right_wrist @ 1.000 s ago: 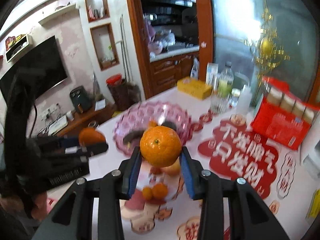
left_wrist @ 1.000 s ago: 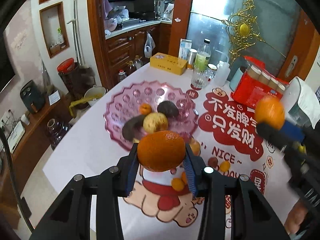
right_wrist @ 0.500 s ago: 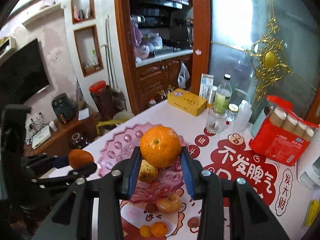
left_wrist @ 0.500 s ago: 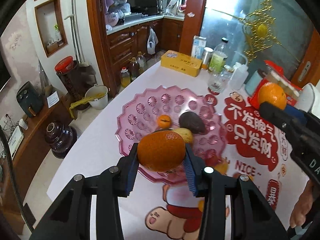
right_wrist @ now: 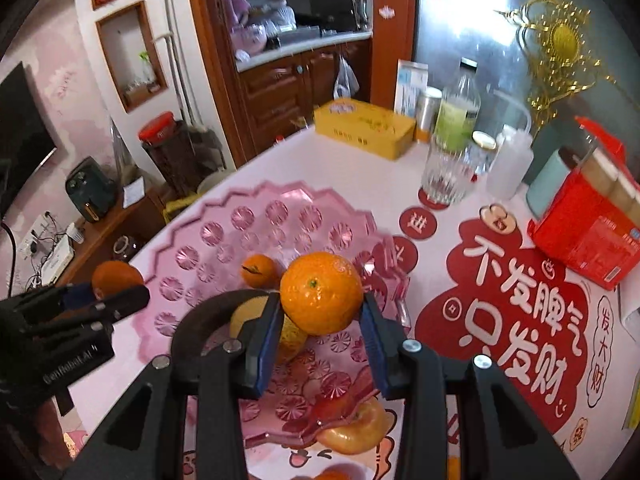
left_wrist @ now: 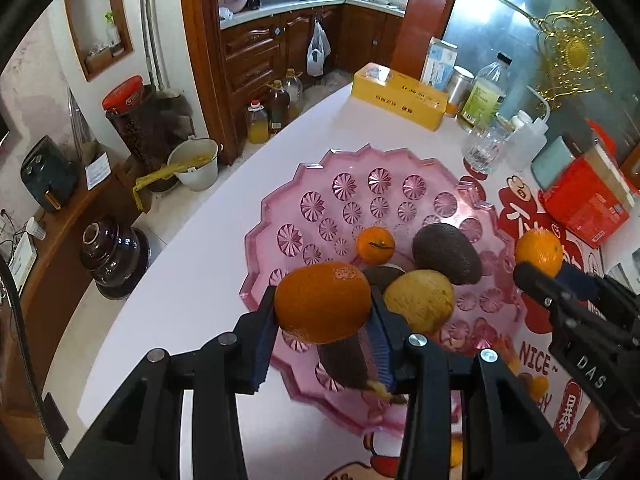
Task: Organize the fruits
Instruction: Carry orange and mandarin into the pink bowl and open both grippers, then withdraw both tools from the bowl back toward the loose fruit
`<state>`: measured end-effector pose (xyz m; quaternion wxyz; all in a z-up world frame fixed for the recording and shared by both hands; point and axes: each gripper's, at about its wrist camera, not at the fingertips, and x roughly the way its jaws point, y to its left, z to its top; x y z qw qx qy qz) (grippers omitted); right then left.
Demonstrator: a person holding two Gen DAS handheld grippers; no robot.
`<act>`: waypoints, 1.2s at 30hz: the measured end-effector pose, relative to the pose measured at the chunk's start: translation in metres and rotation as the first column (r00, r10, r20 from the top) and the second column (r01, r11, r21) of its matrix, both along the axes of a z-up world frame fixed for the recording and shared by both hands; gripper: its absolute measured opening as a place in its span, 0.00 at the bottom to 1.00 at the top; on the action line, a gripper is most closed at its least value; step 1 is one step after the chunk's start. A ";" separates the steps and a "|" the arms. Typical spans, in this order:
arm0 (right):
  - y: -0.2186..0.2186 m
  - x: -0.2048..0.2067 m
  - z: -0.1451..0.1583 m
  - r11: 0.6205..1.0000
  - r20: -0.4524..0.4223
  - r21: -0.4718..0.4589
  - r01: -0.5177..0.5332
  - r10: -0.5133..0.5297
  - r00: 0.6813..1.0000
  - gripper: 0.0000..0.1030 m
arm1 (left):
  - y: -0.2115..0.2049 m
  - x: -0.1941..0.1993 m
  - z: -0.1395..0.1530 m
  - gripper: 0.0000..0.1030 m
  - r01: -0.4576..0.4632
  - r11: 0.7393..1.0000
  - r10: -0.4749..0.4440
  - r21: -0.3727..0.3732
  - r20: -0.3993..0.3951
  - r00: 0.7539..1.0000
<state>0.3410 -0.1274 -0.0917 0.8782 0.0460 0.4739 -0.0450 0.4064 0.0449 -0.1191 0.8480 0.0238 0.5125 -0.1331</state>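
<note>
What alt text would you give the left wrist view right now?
The left gripper clamps an orange above the near edge of a pink glass fruit dish holding a small tangerine, an avocado and a yellowish fruit. At right, the right gripper holds another orange.

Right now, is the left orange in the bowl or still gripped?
Gripped: the left gripper fingers clamp the orange above the pink bowl.

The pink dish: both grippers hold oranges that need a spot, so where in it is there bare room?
In the pink dish, the far and left patterned floor is bare, from the rim to the small mandarin. The near right is crowded: the avocado, the yellow fruit and a dark fruit lie bunched there.
</note>
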 end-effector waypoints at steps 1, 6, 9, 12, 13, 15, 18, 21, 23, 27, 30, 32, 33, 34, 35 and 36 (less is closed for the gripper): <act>0.000 0.002 -0.004 1.000 -0.009 0.000 0.004 -0.004 1.000 0.38 | -0.002 0.004 -0.004 0.39 0.003 1.000 -0.003 0.000 -0.004 1.000; -0.002 0.009 -0.025 1.000 -0.051 0.000 0.013 -0.013 0.999 0.38 | -0.013 0.018 -0.022 0.39 0.011 1.000 -0.011 0.010 -0.022 1.000; -0.001 0.010 -0.033 1.000 -0.068 -0.004 0.010 -0.010 0.998 0.38 | -0.019 0.022 -0.028 0.39 0.018 1.000 -0.018 0.013 -0.029 0.999; 0.000 0.010 -0.038 1.000 -0.082 -0.004 0.002 -0.003 0.997 0.38 | -0.024 0.024 -0.033 0.39 0.026 1.000 -0.025 0.015 -0.033 0.999; 0.001 0.010 -0.040 1.000 -0.085 -0.007 -0.001 0.001 0.996 0.38 | -0.026 0.024 -0.036 0.39 0.029 0.999 -0.028 0.017 -0.036 0.999; 0.004 0.010 -0.042 1.000 -0.090 -0.025 -0.012 0.010 0.996 0.38 | -0.028 0.025 -0.038 0.40 0.035 0.999 -0.034 0.020 -0.039 0.999; 0.008 0.010 -0.046 0.999 -0.099 -0.040 -0.026 0.022 0.995 0.39 | -0.032 0.025 -0.043 0.40 0.042 0.999 -0.041 0.031 -0.046 0.998; 0.009 0.011 -0.052 0.999 -0.117 -0.035 -0.029 0.025 0.993 0.39 | -0.032 0.024 -0.047 0.41 0.043 0.998 -0.040 0.042 -0.054 0.998; 0.010 0.010 -0.054 0.999 -0.127 -0.037 -0.031 0.026 0.992 0.39 | -0.033 0.022 -0.049 0.46 0.046 0.998 -0.043 0.044 -0.063 0.997; 0.010 0.006 -0.053 0.999 -0.122 -0.006 -0.043 0.042 0.992 0.42 | -0.032 0.014 -0.040 0.78 0.051 0.998 -0.050 0.037 -0.022 0.999; 0.013 0.003 -0.047 0.998 -0.097 0.000 -0.055 0.055 0.994 0.50 | -0.034 0.010 -0.034 0.81 0.065 0.997 -0.065 0.051 -0.004 0.998; 0.016 0.000 -0.044 0.998 -0.086 -0.014 -0.065 0.064 0.994 0.51 | -0.035 0.006 -0.031 0.82 0.069 0.996 -0.069 0.047 -0.002 0.998; 0.017 -0.001 -0.043 0.998 -0.083 -0.016 -0.069 0.067 0.994 0.51 | -0.035 0.004 -0.030 0.82 0.070 0.997 -0.070 0.045 -0.003 0.998; 0.019 -0.003 -0.041 0.997 -0.079 -0.013 -0.073 0.072 0.994 0.51 | -0.035 0.002 -0.029 0.82 0.071 0.997 -0.071 0.043 -0.002 0.998; 0.020 -0.004 -0.040 0.997 -0.077 -0.009 -0.075 0.074 0.994 0.52 | -0.035 0.000 -0.028 0.82 0.071 0.997 -0.071 0.042 -0.001 0.998; 0.021 -0.006 -0.039 0.997 -0.075 -0.007 -0.076 0.076 0.994 0.52 | -0.034 -0.002 -0.026 0.82 0.070 0.997 -0.071 0.043 0.001 0.998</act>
